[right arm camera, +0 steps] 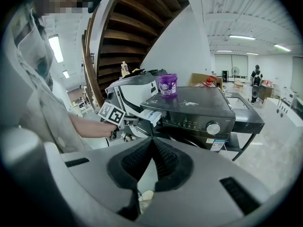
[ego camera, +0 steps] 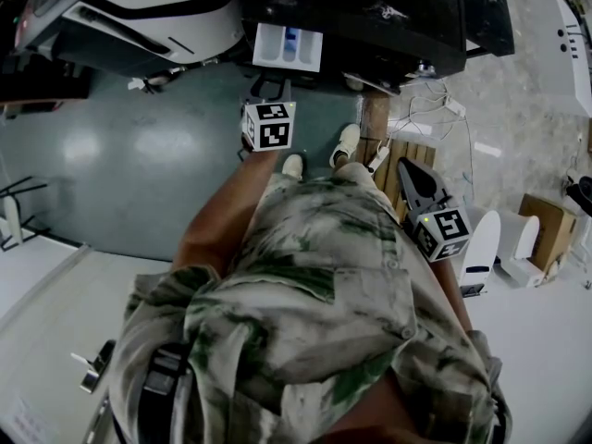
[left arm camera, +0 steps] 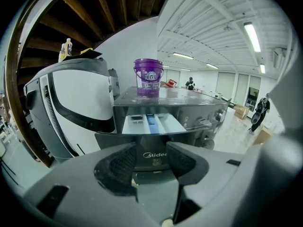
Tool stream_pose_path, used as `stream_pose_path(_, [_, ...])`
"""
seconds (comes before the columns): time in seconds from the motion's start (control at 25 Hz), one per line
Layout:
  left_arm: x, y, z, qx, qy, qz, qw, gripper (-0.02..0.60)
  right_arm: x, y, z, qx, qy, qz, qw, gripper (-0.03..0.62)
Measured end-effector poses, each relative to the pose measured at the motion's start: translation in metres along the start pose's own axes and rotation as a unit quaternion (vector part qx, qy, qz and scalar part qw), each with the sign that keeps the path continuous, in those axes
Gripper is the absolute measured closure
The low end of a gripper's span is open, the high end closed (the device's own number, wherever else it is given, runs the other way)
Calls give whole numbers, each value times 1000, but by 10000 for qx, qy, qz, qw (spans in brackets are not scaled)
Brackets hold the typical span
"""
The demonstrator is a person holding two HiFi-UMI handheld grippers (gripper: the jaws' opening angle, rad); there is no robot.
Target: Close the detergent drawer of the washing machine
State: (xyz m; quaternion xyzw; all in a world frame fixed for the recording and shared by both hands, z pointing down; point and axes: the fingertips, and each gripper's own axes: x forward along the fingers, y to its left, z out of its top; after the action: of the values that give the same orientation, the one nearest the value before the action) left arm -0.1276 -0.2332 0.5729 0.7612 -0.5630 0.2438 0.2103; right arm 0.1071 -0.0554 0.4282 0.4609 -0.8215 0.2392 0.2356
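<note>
The dark washing machine [ego camera: 370,17] [right arm camera: 199,115] has its detergent drawer [ego camera: 287,47] [left arm camera: 150,125] [right arm camera: 150,115] pulled out, showing white compartments and a blue insert. My left gripper [ego camera: 268,89] [left arm camera: 150,159] is open, its jaws just in front of the drawer's dark front panel marked Midea. I cannot tell whether it touches the panel. My right gripper [ego camera: 412,178] [right arm camera: 151,161] is shut on nothing and hangs at the person's right side, away from the machine. A purple bucket [left arm camera: 148,77] [right arm camera: 166,85] stands on the machine's top.
A white appliance [ego camera: 139,12] [left arm camera: 71,103] stands left of the washing machine. A wooden staircase [right arm camera: 137,27] rises behind. Wooden pallet boards [ego camera: 398,160] and cables lie on the floor at right, with white objects [ego camera: 499,243] and a cardboard box [ego camera: 546,225] further right. Distant people [left arm camera: 260,110] stand in the hall.
</note>
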Motion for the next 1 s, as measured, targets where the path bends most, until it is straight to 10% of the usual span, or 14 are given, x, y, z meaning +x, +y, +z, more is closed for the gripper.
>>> stream_pose_path(1.0, [24,4,15,15,-3,-7,10000,377,6,-14,4,29,35,-8,10000,572])
